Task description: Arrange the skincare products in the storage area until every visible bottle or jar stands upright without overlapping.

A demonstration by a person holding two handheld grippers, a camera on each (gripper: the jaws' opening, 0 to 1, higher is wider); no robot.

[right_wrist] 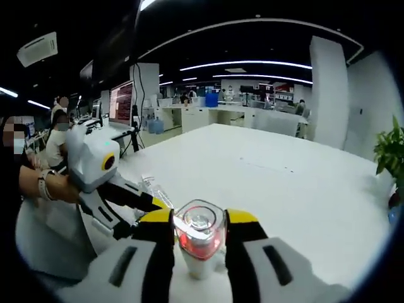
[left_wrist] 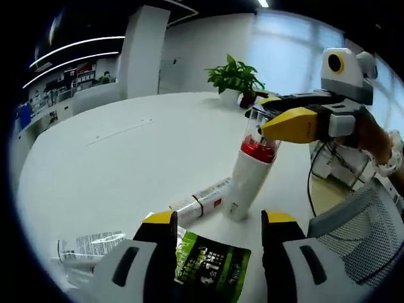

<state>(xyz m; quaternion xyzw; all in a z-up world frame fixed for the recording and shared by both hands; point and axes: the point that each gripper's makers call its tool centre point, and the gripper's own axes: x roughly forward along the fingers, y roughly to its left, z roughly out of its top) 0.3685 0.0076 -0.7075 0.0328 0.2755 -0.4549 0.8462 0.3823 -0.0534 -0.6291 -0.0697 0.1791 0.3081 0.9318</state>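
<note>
Right tool (right_wrist: 199, 237) clamps the clear cap of the tilted white bottle (left_wrist: 249, 180) at centre frame; left tool (left_wrist: 218, 221), jaws wide, straddles a green packet (left_wrist: 211, 268) below.

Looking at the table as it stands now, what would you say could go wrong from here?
The white bottle leans while the right gripper clamps only its clear cap; it might slip or topple onto the lying tube. The left gripper hangs over a green sachet and could push it.
</note>
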